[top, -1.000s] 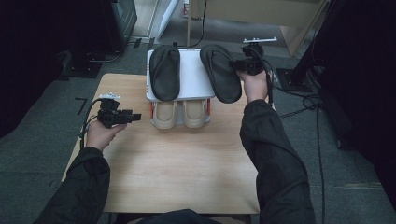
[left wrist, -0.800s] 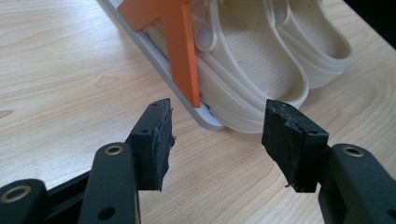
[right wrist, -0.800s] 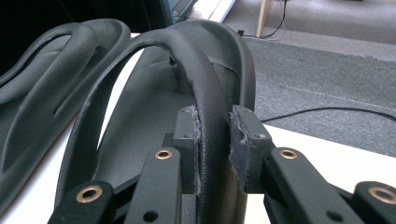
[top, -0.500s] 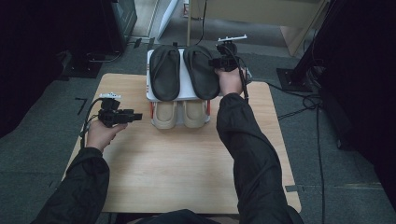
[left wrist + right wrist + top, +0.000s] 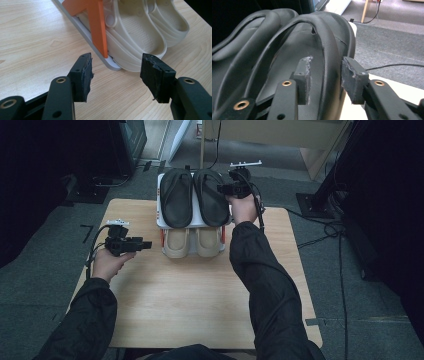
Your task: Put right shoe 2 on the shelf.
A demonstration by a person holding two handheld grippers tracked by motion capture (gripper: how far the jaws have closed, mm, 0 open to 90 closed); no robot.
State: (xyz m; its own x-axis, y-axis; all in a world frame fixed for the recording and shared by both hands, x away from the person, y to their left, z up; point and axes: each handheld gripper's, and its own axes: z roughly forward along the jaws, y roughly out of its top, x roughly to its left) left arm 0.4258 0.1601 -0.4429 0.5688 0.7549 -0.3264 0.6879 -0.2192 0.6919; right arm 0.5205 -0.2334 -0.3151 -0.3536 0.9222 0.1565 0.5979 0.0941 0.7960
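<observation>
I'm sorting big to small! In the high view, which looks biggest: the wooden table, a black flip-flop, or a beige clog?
1. Light wooden table, by far the largest.
2. Black rubber flip-flop on the white rack's top shelf.
3. Beige plastic clog, though the rack hides part of it, so its full size is unsure.

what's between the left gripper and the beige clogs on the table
Only bare wooden table. In the left gripper view, the open left gripper faces the beige clogs and white rack.
</observation>
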